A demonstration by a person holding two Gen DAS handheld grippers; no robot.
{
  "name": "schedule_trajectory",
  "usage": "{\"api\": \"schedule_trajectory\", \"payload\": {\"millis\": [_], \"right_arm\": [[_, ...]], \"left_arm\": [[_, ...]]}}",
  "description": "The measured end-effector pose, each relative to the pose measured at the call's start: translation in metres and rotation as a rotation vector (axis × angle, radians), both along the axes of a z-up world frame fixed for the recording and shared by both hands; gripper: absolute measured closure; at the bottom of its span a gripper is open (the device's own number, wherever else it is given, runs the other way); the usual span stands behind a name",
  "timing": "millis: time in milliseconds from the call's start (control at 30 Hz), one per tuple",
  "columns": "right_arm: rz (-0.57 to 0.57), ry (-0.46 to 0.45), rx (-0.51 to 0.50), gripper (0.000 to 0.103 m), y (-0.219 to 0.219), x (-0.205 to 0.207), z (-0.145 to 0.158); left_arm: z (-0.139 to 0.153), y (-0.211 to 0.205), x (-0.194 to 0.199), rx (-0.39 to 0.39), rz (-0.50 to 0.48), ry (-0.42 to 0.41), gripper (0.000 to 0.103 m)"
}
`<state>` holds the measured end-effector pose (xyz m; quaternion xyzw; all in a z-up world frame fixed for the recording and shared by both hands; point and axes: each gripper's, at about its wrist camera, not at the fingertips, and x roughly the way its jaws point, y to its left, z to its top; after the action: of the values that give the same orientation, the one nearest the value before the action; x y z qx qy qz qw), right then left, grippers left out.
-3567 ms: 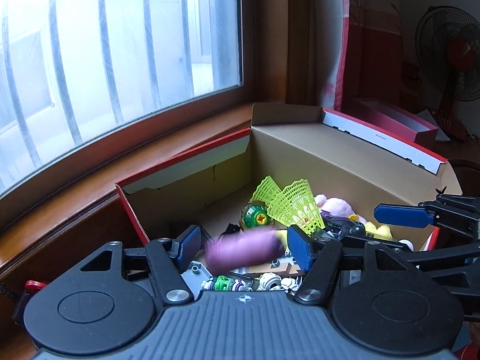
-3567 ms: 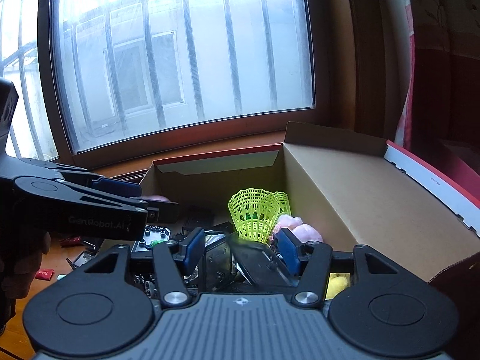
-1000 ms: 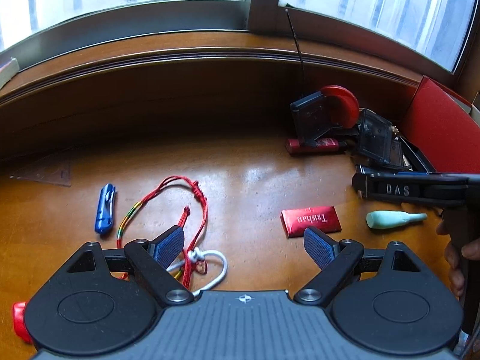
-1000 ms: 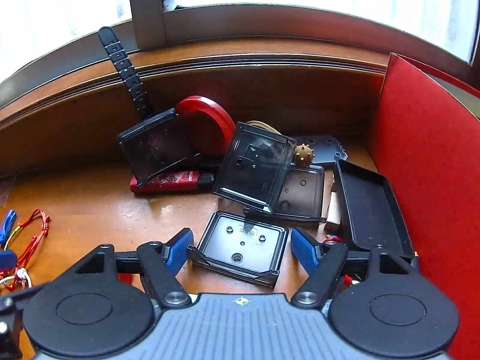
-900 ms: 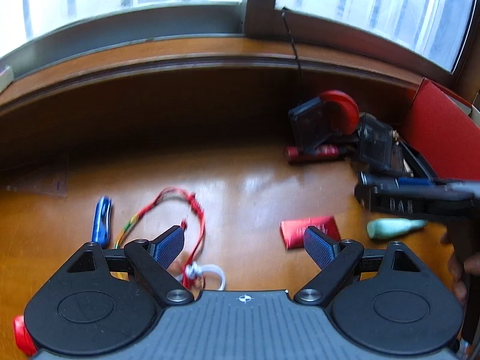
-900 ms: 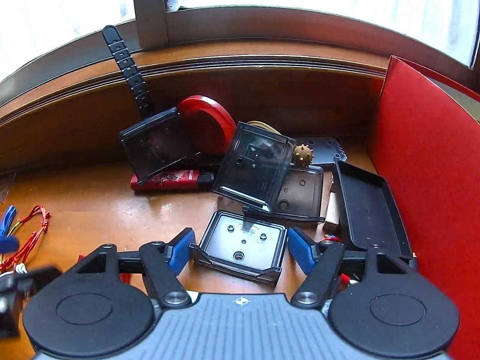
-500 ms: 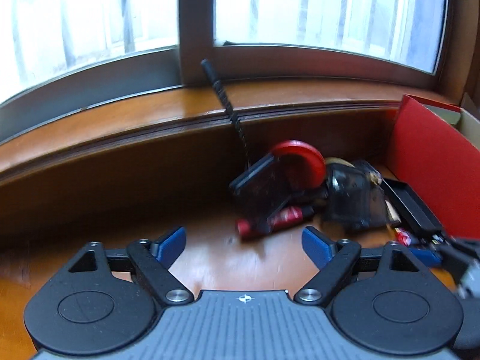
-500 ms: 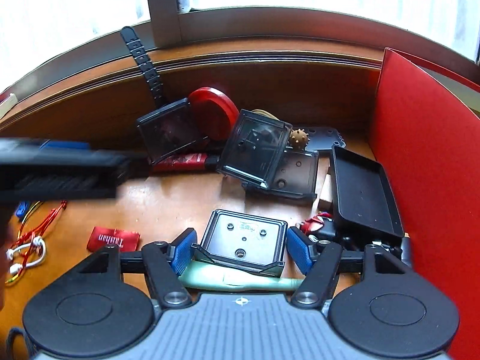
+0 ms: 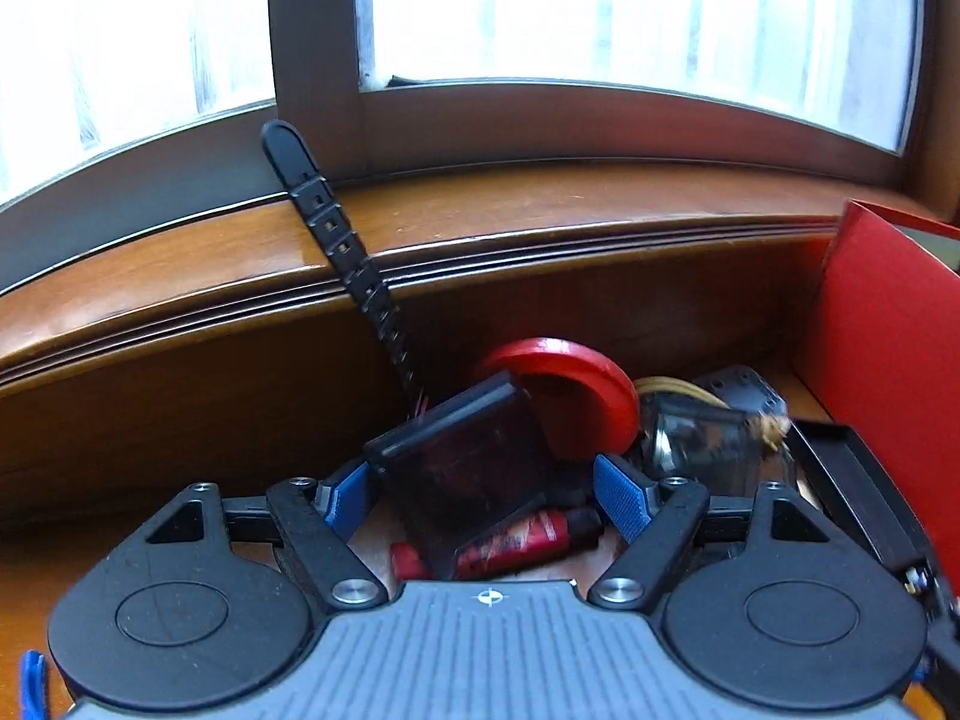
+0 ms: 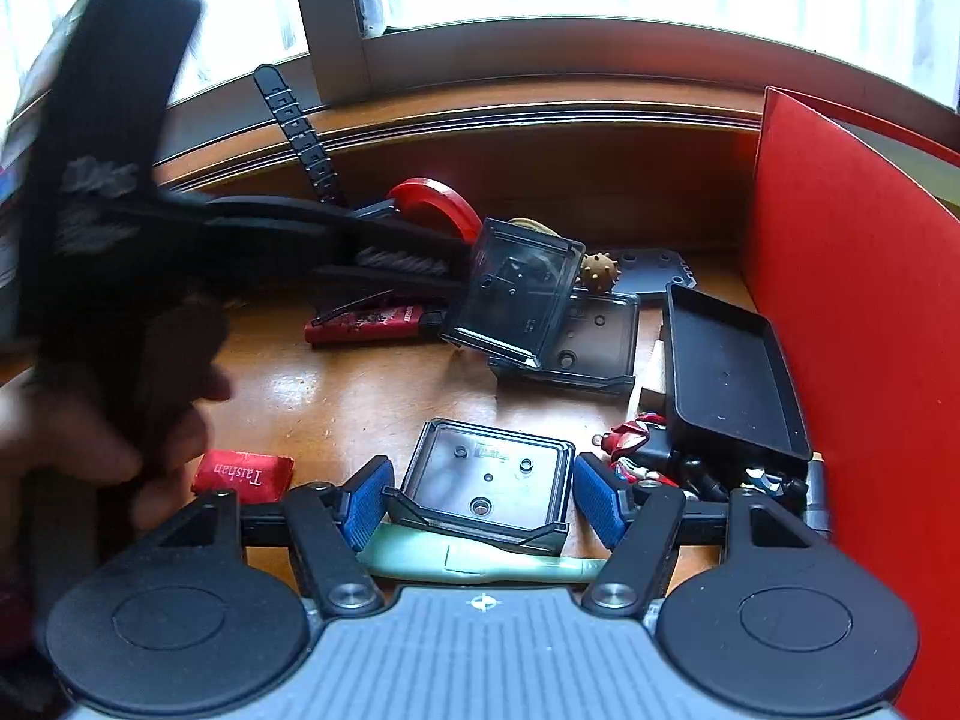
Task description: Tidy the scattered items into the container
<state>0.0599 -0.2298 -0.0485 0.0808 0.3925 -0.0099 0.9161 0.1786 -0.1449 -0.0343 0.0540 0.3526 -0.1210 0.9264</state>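
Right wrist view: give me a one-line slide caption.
Right gripper open around a clear plastic case on the wooden table, red box wall alongside.

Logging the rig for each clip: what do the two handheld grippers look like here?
Both match: the left gripper and right gripper have black plastic linkage arms with silver pivot screws, blue ribbed pads, two round black discs and a grey ribbed body with a small crosshair mark. No sleeve is visible.

It was a room in a home: a big window [image 9: 600, 18], a wooden sill [image 9: 540, 210], toys and clutter on a bench [image 10: 360, 396].
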Motion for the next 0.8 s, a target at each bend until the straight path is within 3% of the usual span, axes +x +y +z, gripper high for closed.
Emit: {"api": "schedule_trajectory", "payload": {"millis": [200,333,567,800], "right_arm": [[0.010,-0.008,0.006,0.035,-0.001,-0.001,0.000],[0.013,-0.009,0.007,0.035,-0.001,0.000,0.000],[0.004,-0.015,0.038,0.035,-0.005,0.000,0.001],[-0.001,-0.015,0.061,0.035,-0.005,-0.004,0.001]], "left_arm": [[-0.007,0.008,0.010,0.006,0.035,0.023,0.038],[-0.009,0.016,0.008,-0.023,0.054,0.030,0.040],[0.004,0.027,-0.010,-0.070,0.035,0.020,0.055],[0.007,0.034,-0.026,-0.059,0.006,0.032,0.059]]}}
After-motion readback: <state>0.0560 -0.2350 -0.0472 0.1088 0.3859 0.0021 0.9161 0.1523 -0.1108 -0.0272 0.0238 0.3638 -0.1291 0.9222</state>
